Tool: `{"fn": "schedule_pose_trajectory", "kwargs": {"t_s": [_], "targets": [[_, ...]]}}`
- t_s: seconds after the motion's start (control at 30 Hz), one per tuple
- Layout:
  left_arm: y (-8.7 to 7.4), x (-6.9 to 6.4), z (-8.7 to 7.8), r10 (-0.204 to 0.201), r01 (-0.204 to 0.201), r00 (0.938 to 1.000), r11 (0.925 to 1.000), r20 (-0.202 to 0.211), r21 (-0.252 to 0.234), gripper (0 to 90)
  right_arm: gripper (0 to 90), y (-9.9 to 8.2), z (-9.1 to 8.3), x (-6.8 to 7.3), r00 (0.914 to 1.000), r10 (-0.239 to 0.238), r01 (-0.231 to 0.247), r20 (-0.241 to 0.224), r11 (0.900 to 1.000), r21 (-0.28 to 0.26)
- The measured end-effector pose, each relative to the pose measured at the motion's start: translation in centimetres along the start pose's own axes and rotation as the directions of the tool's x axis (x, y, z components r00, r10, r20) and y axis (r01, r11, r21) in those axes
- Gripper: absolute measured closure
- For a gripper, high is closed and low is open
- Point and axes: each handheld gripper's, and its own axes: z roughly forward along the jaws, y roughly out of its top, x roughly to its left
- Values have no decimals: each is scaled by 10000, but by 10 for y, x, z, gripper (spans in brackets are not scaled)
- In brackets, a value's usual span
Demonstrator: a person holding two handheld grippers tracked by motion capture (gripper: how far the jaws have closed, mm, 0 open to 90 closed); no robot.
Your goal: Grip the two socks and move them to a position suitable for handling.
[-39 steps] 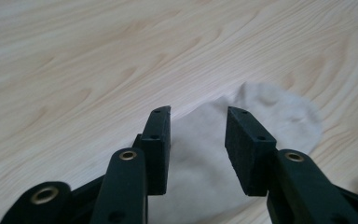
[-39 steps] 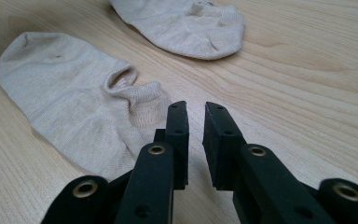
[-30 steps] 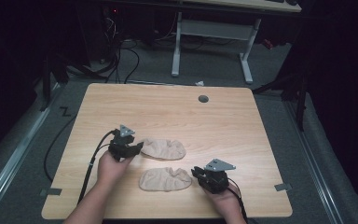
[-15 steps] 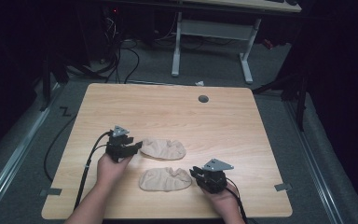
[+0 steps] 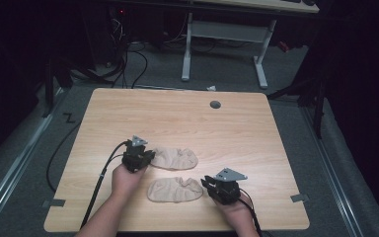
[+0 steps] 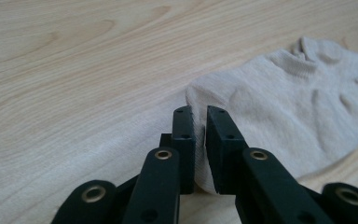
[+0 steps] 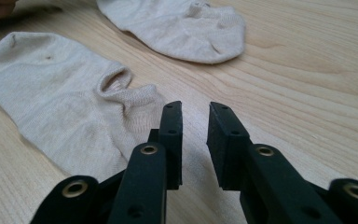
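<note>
Two beige low-cut socks lie side by side on the wooden table (image 5: 256, 133). My left gripper (image 5: 138, 157) sits at the left end of the farther sock (image 5: 177, 158). Its jaws have just been closing, and in the left gripper view this gripper (image 6: 200, 109) pinches the edge of that sock (image 6: 298, 107). My right gripper (image 5: 222, 186) rests at the right end of the nearer sock (image 5: 175, 190). Its jaws have just been opening, and in the right gripper view this gripper (image 7: 196, 105) stands open beside the cuff of the nearer sock (image 7: 65, 93), with nothing between the jaws. The farther sock (image 7: 182, 25) lies beyond.
A round grey cable hole (image 5: 215, 104) sits near the table's far edge. Black cables (image 5: 101, 182) trail from the left gripper off the front edge. A white desk frame (image 5: 224, 34) stands on the floor behind the table.
My left gripper has shifted right and slightly down onto the end of the farther sock and closed on it. The right gripper has stayed in place.
</note>
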Motion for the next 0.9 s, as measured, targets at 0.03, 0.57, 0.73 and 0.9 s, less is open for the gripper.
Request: {"fn": "schedule_pose_trajectory", "kwargs": {"t_s": [0.03,0.57,0.73,0.9], "targets": [[-2,-2,-1,161,-162,9999,9999,-44,-44,831,733,0,0,1,10000,17,-17,62,10000,-30],[-27,-11,-13,400,-386,9991,9953,147,-886,863,636,46,28,-1,9960,319,-305,837,9994,-178],[-28,-13,-14,533,-525,9986,9935,54,-1006,861,635,51,44,-14,9905,545,-572,1261,9982,174],[-28,-13,-15,552,-546,9985,9924,25,-1107,861,636,51,52,-24,9878,783,-849,1349,9954,435]]}}
